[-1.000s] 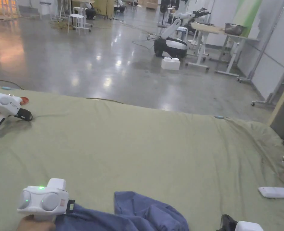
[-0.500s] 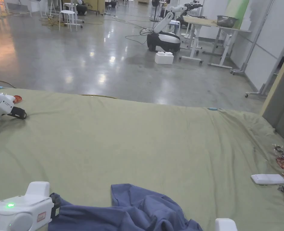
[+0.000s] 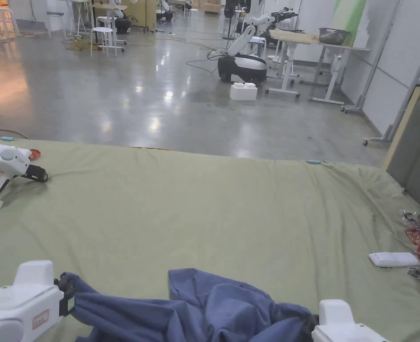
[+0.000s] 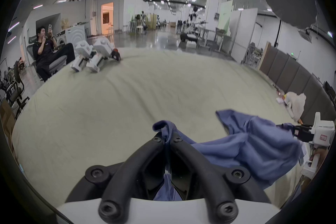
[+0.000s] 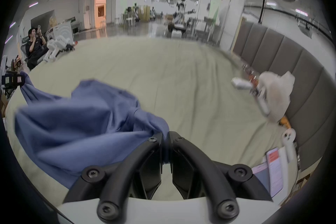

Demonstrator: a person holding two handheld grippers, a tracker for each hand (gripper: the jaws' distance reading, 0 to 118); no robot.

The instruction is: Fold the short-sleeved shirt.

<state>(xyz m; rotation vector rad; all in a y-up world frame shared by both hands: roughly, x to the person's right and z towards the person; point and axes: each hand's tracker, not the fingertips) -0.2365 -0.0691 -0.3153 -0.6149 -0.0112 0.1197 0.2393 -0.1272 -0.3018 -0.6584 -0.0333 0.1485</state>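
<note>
The folding proper has not begun, as I judge it: the shirt (image 3: 195, 311) is a rumpled blue heap at the near edge of the bed (image 3: 231, 213), with no flat panel and no crease laid in it, so spreading it out, turning in the sleeves and sides, and doubling the body are all left to do. What I do have is a hold at each end. At the near left corner, my left tool (image 4: 168, 138) has its jaws closed tight on a bunched bit of the shirt's edge, a small curl of cloth sticking up past the tips; it sits low over the bed and points toward the far edge. From there the cloth runs across in loose, slack folds, with a flap lying out on the sheet near the middle, so the shirt is not yet pulled taut between my hands. Over to the right, still along the near edge, my right tool (image 5: 165, 138) is likewise closed on a gathered wad of the fabric, held low and aimed at the far edge, level with the left one as far as I can tell.
</note>
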